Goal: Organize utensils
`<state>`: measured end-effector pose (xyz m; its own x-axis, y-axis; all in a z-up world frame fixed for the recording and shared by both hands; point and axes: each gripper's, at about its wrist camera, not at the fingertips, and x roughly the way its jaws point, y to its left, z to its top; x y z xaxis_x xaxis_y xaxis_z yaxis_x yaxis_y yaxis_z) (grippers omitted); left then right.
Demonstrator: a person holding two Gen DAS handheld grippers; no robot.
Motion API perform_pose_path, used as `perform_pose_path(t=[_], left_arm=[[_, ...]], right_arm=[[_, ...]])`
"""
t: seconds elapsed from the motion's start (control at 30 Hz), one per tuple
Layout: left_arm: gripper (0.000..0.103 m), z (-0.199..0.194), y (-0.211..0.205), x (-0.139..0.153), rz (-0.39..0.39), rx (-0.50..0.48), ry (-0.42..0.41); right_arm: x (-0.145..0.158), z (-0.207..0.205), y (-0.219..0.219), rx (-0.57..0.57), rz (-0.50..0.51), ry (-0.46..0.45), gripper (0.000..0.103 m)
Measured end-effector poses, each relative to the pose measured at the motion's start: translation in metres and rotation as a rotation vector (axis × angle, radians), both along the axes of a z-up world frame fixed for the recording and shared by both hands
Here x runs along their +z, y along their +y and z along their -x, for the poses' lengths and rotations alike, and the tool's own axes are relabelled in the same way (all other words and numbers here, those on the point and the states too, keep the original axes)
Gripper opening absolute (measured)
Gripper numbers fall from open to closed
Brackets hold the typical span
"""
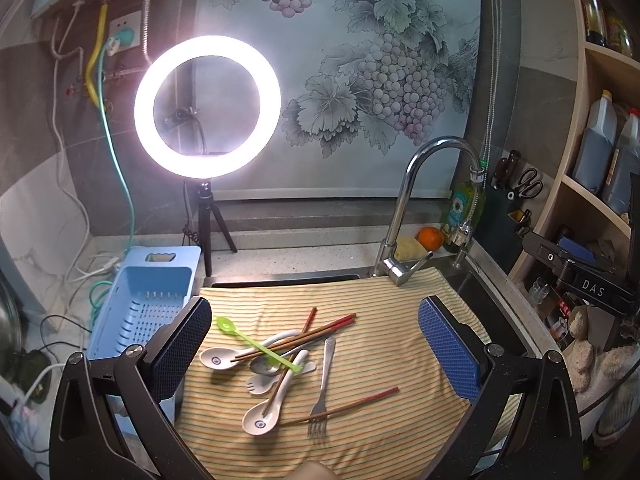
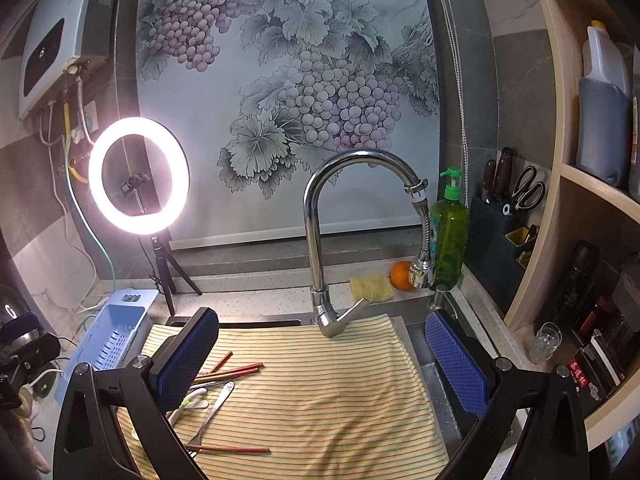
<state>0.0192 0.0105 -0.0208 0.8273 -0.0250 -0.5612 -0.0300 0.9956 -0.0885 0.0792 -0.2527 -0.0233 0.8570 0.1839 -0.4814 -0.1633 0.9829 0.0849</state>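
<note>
Both hand-held grippers (image 1: 314, 354) (image 2: 322, 362) wide open, empty, green spoon (image 1: 256, 344) clear only left view

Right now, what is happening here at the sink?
A person holds two grippers above a striped cloth laid over the sink. The left hand-held gripper and the right hand-held gripper are both open and hold nothing. A pile of utensils lies loose on the cloth: white spoons, a green spoon, a metal fork and red-tipped chopsticks. The blue basket beside the cloth looks empty, so sorting seems not yet begun.
</note>
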Motion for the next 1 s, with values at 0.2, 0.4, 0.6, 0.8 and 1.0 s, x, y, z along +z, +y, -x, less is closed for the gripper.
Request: perform_pose_path(t=[0.2,0.4,0.6,0.8,1.0], left_arm=[[0.103,-0.001,0.024,-0.012,0.013,0.046,0.046],[0.103,-0.002,0.047,-0.028,0.038,0.092,0.103],[0.102,-0.007,0.061,-0.054,0.024,0.109,0.177],[0.098,-0.008,0.066,-0.083,0.007,0.081,0.252],[0.094,-0.008,0.062,-0.116,0.007,0.012,0.336]], right_arm=[[-0.018,-0.008,0.01,0.026,-0.019,0.044,0.102],[-0.041,-0.021,0.027,0.069,-0.027,0.102,0.102],[-0.07,-0.034,0.046,0.137,-0.052,0.202,0.102],[-0.096,-0.042,0.065,0.199,-0.069,0.305,0.102],[-0.116,-0.051,0.081,0.262,-0.13,0.41,0.102]])
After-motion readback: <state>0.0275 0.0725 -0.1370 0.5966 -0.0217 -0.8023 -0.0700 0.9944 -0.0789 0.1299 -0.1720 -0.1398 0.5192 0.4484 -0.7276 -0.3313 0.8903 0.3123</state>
